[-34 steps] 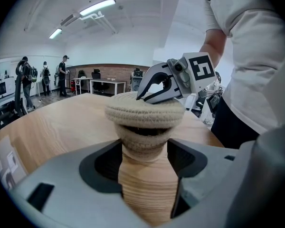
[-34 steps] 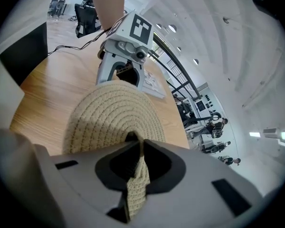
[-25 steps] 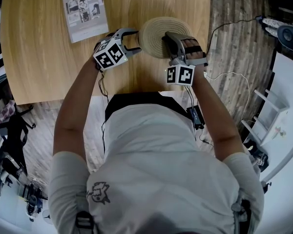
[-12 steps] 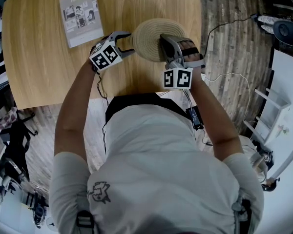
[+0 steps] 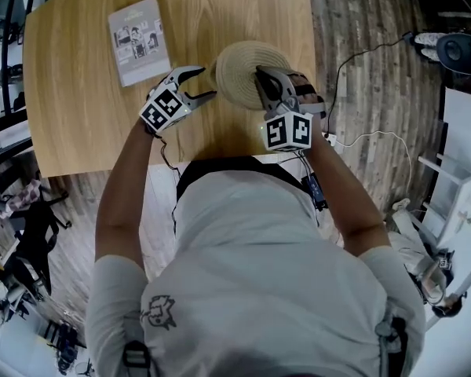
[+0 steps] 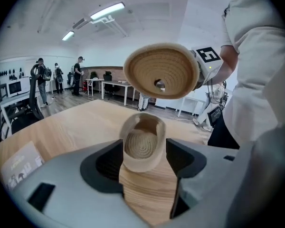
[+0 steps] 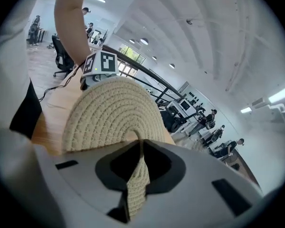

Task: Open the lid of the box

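Lid [image 5: 239, 65]: beige woven rope, coiled in a spiral. Box [image 6: 141, 144]: same beige coil weave. Table [image 5: 78, 108]: light oak with fine grain. Booklet [image 5: 139, 40]: grey cover, small dark photos. Left gripper [image 5: 204, 82] and right gripper [image 5: 261, 75]: grey shells, black pads [image 6: 107, 163], black-and-white square markers on the cubes [image 5: 163, 107]. Shirt [image 5: 251, 273]: white, small dark print. Floor [image 5: 361, 93]: grey-brown planks.

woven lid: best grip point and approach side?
Pinch the woven lid at its rim, edge-on from the person's side, as the right gripper does. It is a shallow coiled disc: the thin rim fits between the jaws, while the broad face gives them nothing to close on.
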Demonstrator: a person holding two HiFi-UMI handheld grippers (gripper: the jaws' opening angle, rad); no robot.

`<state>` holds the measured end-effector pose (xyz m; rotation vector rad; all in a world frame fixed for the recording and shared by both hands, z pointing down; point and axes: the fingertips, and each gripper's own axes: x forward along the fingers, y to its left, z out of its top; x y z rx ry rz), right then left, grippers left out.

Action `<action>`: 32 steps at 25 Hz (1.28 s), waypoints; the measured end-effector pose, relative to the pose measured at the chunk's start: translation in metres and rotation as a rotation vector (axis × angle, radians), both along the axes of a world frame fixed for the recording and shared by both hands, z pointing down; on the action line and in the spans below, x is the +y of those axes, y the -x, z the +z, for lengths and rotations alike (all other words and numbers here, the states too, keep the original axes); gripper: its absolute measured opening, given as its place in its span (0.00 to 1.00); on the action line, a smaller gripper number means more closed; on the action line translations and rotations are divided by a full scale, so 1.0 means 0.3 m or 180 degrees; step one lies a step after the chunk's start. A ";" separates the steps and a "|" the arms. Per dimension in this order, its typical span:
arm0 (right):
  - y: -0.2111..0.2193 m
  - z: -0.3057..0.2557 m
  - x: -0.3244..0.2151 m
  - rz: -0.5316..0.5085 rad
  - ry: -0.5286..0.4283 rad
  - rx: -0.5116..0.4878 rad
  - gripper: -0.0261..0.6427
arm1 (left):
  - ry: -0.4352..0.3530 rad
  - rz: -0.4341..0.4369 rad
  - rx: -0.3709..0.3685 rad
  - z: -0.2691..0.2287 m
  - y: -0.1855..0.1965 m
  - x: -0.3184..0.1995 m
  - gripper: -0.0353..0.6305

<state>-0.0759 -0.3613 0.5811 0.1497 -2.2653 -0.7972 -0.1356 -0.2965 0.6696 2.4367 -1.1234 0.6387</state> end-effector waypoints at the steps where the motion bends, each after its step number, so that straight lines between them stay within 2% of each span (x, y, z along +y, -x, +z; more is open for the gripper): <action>1: -0.006 -0.018 0.002 0.0017 0.0056 -0.0060 0.09 | -0.0048 -0.0048 0.0032 -0.038 -0.008 0.000 0.48; 6: -0.057 -0.115 0.016 0.0133 0.0375 -0.0342 0.09 | -0.0348 -0.0309 0.0276 -0.241 -0.075 0.006 0.48; 9: -0.096 -0.183 0.020 0.0196 0.0602 -0.0540 0.09 | -0.0555 -0.0477 0.0314 -0.360 -0.119 0.006 0.47; 14: -0.165 -0.300 0.033 0.0262 0.0789 -0.0857 0.09 | -0.0950 -0.0744 0.0136 -0.530 -0.197 0.024 0.32; 19: -0.229 -0.386 0.072 0.0255 0.0935 -0.1140 0.09 | -0.1301 -0.1147 0.0320 -0.690 -0.262 0.054 0.16; 26: -0.297 -0.470 0.091 0.0264 0.1139 -0.1421 0.09 | -0.1442 -0.1531 0.0241 -0.774 -0.310 0.065 0.06; 32: -0.337 -0.496 0.085 0.0293 0.1262 -0.1536 0.09 | -0.1490 -0.1843 0.0259 -0.813 -0.300 0.092 0.06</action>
